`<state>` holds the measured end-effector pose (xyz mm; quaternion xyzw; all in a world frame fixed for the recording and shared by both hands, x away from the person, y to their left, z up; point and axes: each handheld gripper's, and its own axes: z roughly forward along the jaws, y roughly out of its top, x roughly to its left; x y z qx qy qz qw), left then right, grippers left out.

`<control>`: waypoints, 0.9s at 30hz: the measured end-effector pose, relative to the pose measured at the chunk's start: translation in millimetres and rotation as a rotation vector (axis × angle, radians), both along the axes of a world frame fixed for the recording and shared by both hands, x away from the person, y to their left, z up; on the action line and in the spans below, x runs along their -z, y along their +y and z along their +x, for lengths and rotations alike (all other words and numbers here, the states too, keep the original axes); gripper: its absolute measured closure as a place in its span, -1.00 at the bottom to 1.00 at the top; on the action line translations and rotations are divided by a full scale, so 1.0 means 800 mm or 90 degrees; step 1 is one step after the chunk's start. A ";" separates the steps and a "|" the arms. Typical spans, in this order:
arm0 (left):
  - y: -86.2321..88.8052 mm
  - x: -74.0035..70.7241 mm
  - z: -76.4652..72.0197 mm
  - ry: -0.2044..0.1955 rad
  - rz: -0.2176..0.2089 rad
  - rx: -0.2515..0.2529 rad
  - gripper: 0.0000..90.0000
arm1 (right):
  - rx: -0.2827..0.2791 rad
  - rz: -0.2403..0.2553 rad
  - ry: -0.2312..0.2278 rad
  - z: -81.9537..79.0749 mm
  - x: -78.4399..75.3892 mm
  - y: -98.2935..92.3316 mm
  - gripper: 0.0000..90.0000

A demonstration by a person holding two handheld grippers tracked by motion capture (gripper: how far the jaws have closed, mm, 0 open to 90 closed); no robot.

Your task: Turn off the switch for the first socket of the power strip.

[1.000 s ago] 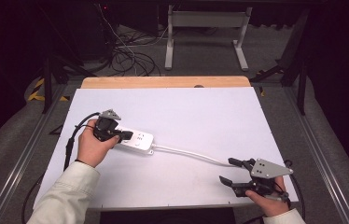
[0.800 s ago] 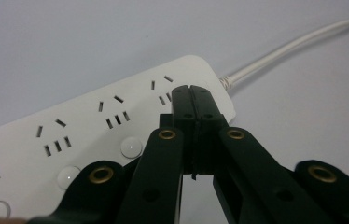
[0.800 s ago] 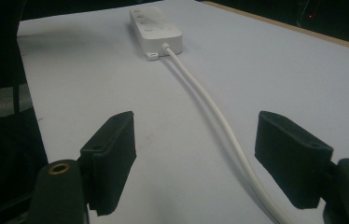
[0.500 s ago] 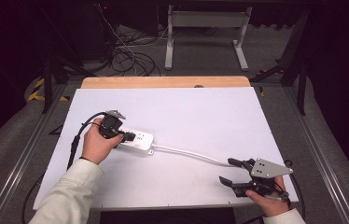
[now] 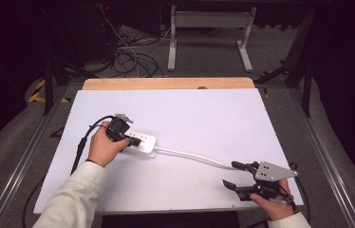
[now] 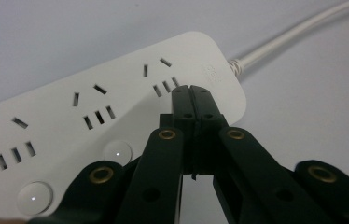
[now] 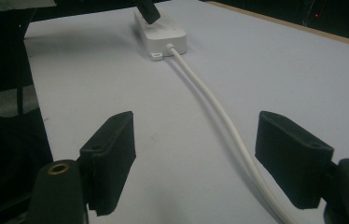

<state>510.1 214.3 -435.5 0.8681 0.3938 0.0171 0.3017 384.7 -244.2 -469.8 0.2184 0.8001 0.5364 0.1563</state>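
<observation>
A white power strip (image 5: 143,142) lies left of the table's middle, and its white cable (image 5: 192,156) runs right toward the front right corner. My left gripper (image 5: 131,140) is over the strip. In the left gripper view my left gripper (image 6: 192,91) is shut with nothing between its jaws, its tips at the power strip (image 6: 93,107) by the socket nearest the cable (image 6: 294,35). Near the front right edge my right gripper (image 5: 230,174) is open. In the right gripper view my right gripper (image 7: 196,154) has nothing between its jaws, and the cable (image 7: 219,116) passes between them toward the strip (image 7: 163,32).
The white table sheet (image 5: 204,118) has a wooden strip (image 5: 166,83) along its far edge. Two round buttons (image 6: 116,151) show on the power strip's near side. Cables and a metal stand (image 5: 209,28) lie on the dark floor beyond the table.
My left gripper has shifted slightly to the right along the power strip. The right gripper has stayed in place, open.
</observation>
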 end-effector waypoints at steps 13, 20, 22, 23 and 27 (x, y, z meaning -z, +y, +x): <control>-0.005 0.005 0.003 -0.002 0.010 0.000 1.00 | -0.007 0.000 0.002 0.000 0.000 0.000 -0.38; -0.007 0.006 0.002 -0.009 0.011 0.004 1.00 | -0.009 0.002 0.003 0.000 0.001 0.000 -0.38; -0.007 0.006 0.002 -0.012 0.013 0.002 1.00 | -0.010 0.002 0.002 0.000 0.001 0.000 -0.38; -0.007 0.006 0.002 -0.014 0.014 0.003 1.00 | -0.010 0.002 0.002 0.000 0.000 0.000 -0.38; -0.007 0.006 0.001 -0.020 0.018 0.007 1.00 | -0.010 0.003 0.001 0.000 0.000 0.000 -0.39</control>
